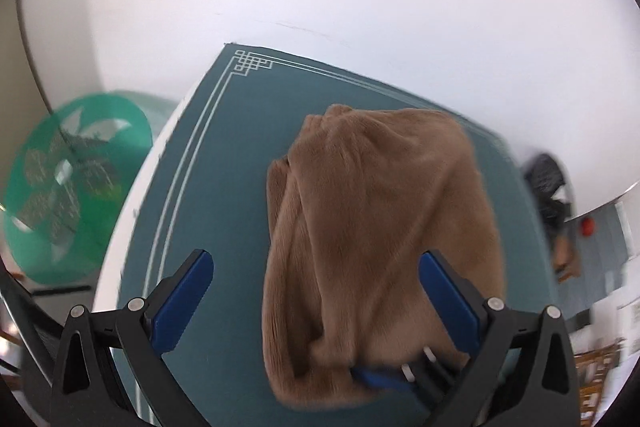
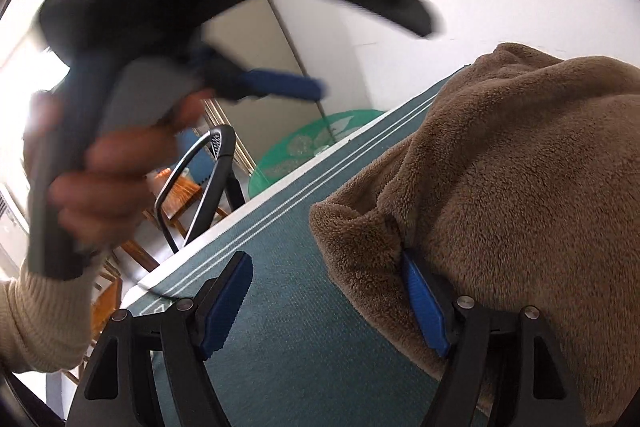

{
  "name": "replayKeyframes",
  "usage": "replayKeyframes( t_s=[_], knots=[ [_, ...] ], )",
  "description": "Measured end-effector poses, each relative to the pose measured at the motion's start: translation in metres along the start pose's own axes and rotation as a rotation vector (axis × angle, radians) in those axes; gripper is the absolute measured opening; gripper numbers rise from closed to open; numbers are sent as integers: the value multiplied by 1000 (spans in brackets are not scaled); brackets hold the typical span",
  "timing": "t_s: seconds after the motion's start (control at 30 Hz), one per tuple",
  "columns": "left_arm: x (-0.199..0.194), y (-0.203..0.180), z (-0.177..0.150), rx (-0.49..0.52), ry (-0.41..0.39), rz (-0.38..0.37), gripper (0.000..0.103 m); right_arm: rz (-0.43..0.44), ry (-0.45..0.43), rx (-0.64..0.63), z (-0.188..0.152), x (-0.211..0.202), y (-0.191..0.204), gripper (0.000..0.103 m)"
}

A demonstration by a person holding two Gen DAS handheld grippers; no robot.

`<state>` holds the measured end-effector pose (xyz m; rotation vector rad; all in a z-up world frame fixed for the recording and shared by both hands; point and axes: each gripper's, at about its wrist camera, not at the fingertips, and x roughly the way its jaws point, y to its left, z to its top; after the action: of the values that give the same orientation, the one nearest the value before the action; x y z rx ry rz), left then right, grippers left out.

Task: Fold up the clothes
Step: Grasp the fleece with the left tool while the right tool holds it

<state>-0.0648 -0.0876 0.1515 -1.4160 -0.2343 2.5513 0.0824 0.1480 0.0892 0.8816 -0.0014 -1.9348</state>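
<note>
A brown fleece garment (image 1: 380,211) lies bunched on a teal mat (image 1: 208,187) with white border lines. My left gripper (image 1: 316,259) hovers above it, open, with nothing between its blue pads. The right wrist view shows the left gripper (image 2: 372,59) blurred at the upper left, held by a hand (image 2: 108,179) in a cream sleeve. My right gripper (image 2: 325,259) is open low over the mat (image 2: 280,327). Its right finger is tucked under the edge of the garment (image 2: 500,187), and the cloth drapes over it unpinched. One of the right gripper's fingers (image 1: 380,381) pokes out from under the garment.
The mat lies on a white table (image 1: 132,211) against a white wall. Beyond the table's left edge stand a round green mesh cover (image 1: 76,183) and a black chair back (image 2: 208,179), with wooden furniture below. Dark clutter (image 1: 548,179) sits off the far right.
</note>
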Motion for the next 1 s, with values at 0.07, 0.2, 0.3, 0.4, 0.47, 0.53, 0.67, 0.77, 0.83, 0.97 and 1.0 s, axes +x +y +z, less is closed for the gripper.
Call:
replayKeyframes(
  t_s=[0.07,0.2,0.3,0.4,0.47,0.53,0.67,0.77,0.83,0.97,1.0],
  knots=[
    [20,-8,13,27,9,99,103,-8,-11,-5,-2,-6,1,77],
    [70,-9,30,52,75,266,103,-50,-47,-33,-5,-30,8,78],
    [91,4,32,9,108,272,103,-108,-109,-36,-6,-58,6,78],
    [100,18,28,-33,117,242,103,-190,-172,8,-5,-90,-13,78],
    [103,27,24,-59,117,215,103,-238,-205,55,-3,-110,-30,78],
    [103,35,18,-79,109,187,103,-257,-216,113,2,-121,-48,79],
    [104,43,9,-101,98,149,103,-297,-197,164,9,-126,-66,79],
    [103,43,8,-104,103,147,103,-370,-163,181,8,-123,-75,79],
    [102,39,9,-92,102,163,103,-394,-148,170,7,-119,-75,79],
    [96,32,10,-89,111,181,103,-417,-73,158,4,-95,-80,85],
    [91,32,11,-99,118,179,103,-418,-66,160,3,-93,-81,85]
  ],
)
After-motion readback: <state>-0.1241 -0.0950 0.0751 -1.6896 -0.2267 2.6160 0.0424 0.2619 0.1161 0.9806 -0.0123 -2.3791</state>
